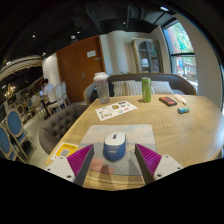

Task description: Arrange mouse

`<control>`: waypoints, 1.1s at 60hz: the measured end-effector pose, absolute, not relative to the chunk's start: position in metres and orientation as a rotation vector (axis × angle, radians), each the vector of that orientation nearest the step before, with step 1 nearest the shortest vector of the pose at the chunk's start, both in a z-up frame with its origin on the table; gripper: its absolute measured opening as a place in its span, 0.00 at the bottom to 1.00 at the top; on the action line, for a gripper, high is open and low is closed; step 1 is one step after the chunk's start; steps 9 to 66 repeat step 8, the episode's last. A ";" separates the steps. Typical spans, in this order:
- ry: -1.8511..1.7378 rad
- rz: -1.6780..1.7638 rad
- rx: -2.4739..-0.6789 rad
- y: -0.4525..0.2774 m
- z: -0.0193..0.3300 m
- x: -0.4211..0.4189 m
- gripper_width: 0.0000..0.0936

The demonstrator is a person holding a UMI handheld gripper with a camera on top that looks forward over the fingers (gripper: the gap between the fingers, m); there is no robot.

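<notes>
A blue and white mouse [115,146] lies on a pale mouse mat [128,131] on the wooden table [190,125]. My gripper [114,160] is open. Its two pink-padded fingers [81,159] stand on either side of the mouse, with a gap at each side. The mouse rests on the mat, between the fingertips and slightly ahead of them.
A printed sheet [115,110] lies beyond the mat. A green bottle [146,89], a clear jug [101,86], a dark red object [168,100] and a small teal item [183,109] stand farther back. A yellow item [65,151] lies at the table's left edge. Chairs stand to the left.
</notes>
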State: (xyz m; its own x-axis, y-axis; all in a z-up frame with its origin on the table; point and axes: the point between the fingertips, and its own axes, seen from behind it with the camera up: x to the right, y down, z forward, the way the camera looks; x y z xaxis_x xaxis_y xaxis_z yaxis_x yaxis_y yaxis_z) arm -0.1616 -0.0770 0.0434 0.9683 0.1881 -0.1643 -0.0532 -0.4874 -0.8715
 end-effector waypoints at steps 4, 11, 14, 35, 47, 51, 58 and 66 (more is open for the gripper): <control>-0.096 0.327 -2.043 -0.108 0.049 -0.151 0.90; -0.084 0.325 -2.046 -0.143 0.050 -0.131 0.90; -0.084 0.325 -2.046 -0.143 0.050 -0.131 0.90; -0.084 0.325 -2.046 -0.143 0.050 -0.131 0.90; -0.084 0.325 -2.046 -0.143 0.050 -0.131 0.90; -0.084 0.325 -2.046 -0.143 0.050 -0.131 0.90; -0.084 0.325 -2.046 -0.143 0.050 -0.131 0.90; -0.084 0.325 -2.046 -0.143 0.050 -0.131 0.90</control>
